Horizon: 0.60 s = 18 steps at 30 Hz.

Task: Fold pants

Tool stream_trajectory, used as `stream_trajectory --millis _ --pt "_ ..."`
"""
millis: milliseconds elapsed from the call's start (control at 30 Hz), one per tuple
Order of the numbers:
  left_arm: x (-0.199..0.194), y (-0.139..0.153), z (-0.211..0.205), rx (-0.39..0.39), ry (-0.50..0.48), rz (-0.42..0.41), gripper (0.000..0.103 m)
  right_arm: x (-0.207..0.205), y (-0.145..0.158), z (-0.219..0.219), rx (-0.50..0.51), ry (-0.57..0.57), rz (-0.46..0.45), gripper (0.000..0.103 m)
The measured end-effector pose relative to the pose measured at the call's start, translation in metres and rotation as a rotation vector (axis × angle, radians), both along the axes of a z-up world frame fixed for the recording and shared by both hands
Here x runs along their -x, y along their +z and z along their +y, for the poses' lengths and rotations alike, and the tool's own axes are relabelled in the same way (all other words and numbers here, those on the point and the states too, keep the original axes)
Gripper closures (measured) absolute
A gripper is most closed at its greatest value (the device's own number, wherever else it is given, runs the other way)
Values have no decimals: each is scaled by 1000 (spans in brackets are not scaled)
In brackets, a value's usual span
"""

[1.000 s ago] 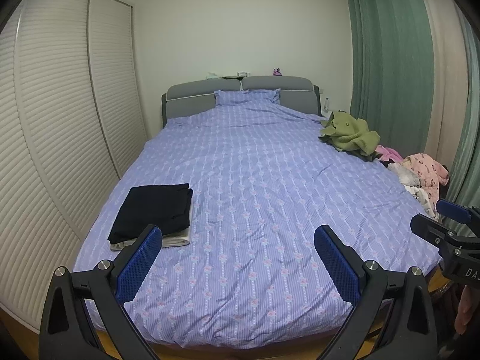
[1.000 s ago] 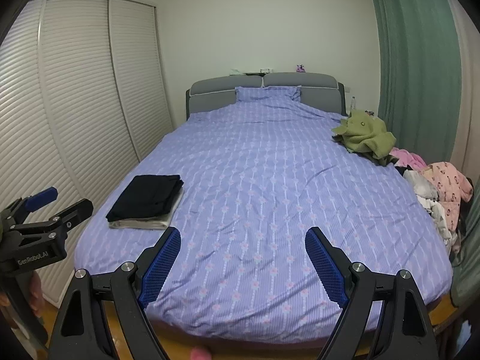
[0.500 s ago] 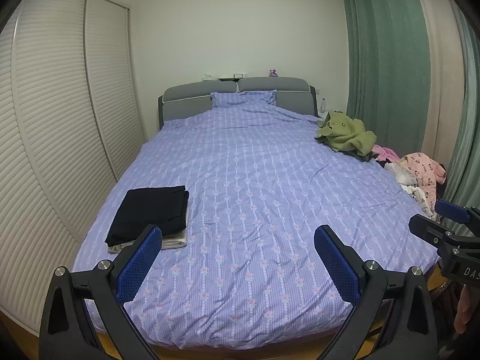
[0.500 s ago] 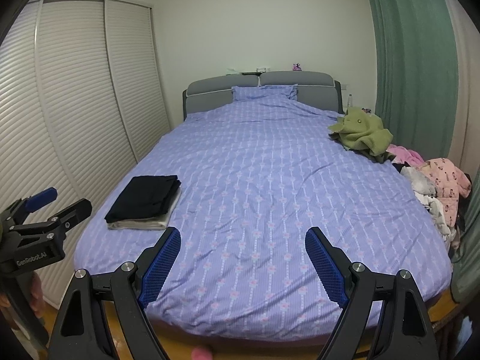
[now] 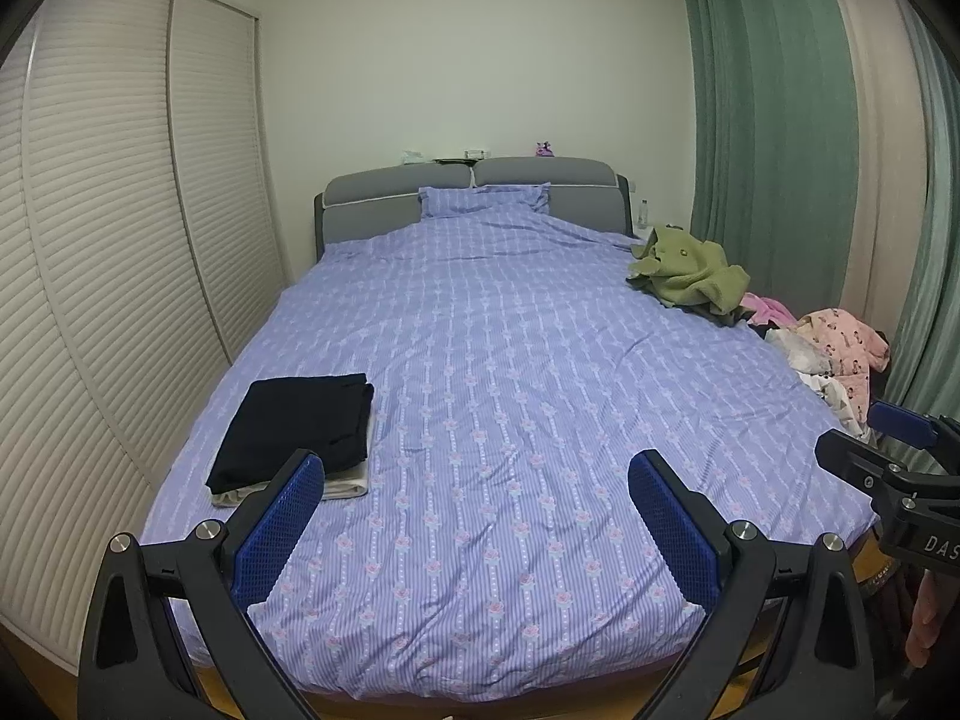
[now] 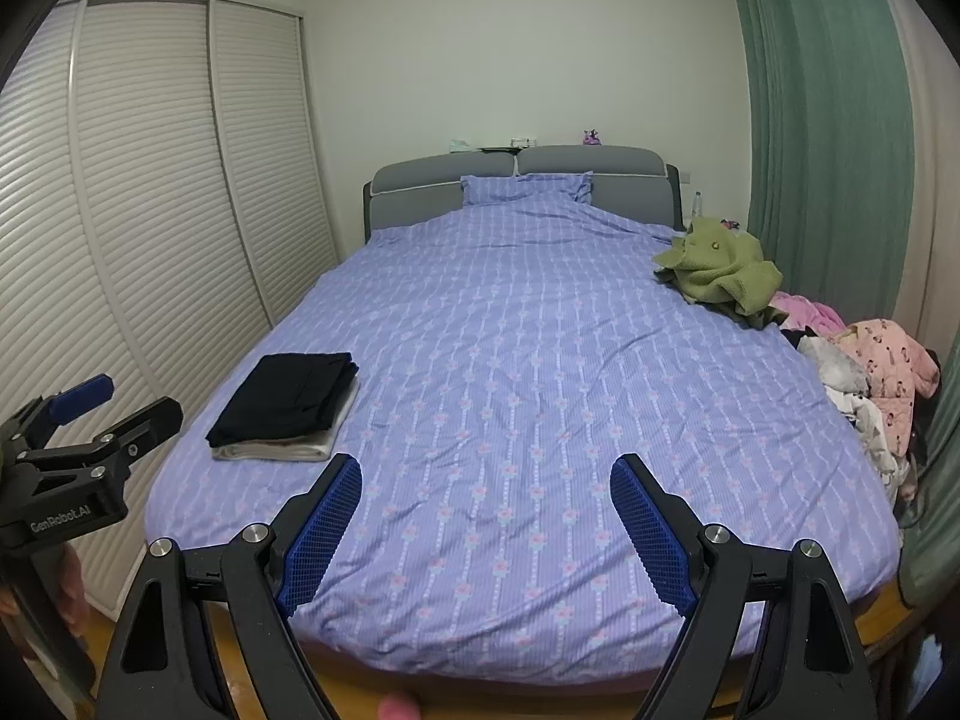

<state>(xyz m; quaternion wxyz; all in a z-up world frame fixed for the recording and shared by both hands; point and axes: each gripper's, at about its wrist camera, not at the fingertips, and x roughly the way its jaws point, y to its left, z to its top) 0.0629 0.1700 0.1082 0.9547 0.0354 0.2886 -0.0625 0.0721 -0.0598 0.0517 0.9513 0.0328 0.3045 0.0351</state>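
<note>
So both my left gripper (image 5: pixel 474 516) and right gripper (image 6: pixel 486 519) hang wide and empty, because the black pants (image 6: pixel 282 399) (folded already, I think) sit on the bed (image 6: pixel 540 390).

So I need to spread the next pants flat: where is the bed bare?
The middle of the bed is bare, from the folded stack at the left edge across to the clothes heap along the right edge, and up to the pillow. The right edge is crowded.
</note>
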Motion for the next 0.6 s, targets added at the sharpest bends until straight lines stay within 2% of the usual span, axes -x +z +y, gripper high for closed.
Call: stream_trajectory --millis 600 --pt "-2 -1 -4 -7 -5 -4 0 -2 1 -4 2 8 -2 17"
